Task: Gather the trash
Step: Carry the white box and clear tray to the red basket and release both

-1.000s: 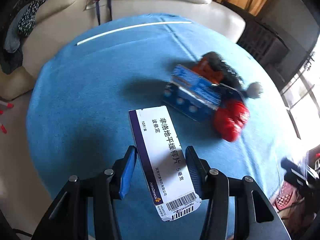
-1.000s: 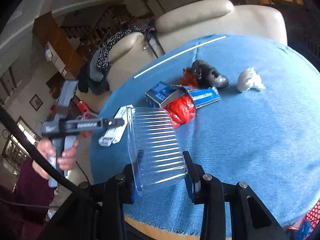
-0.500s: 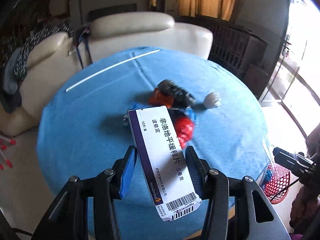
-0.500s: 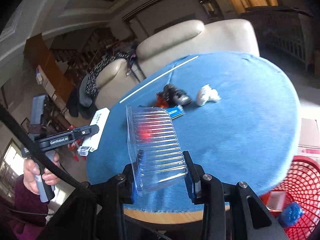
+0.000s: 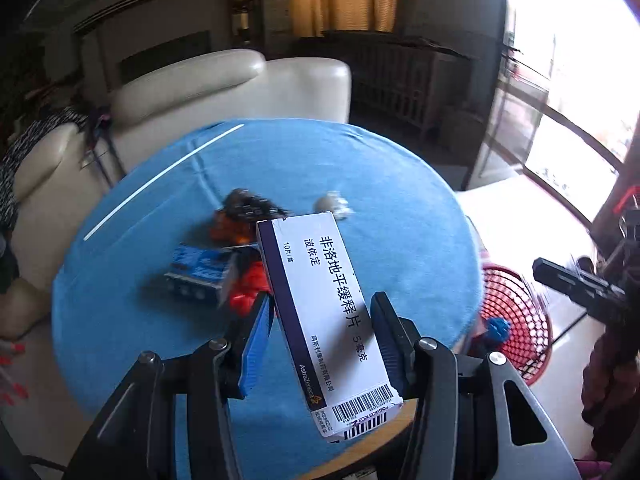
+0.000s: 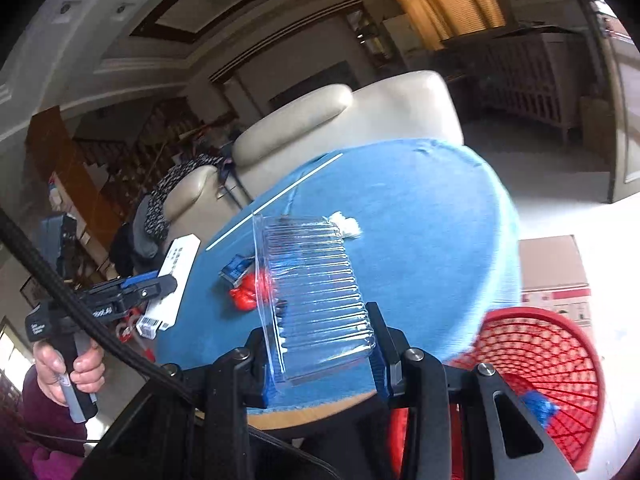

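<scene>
Blue table (image 5: 400, 184); tongs (image 5: 322, 340) clamping carton (image 5: 320, 300).

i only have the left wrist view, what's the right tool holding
Observer: The right tool is shut on a clear ribbed plastic tray.
Operator: is it over the basket yet
Observer: Not yet. In the right wrist view the red basket lies low and off to the right of the tray, on the floor by the table.
Operator: anything beside the basket
Observer: A cardboard box stands on the floor just behind it.
</scene>
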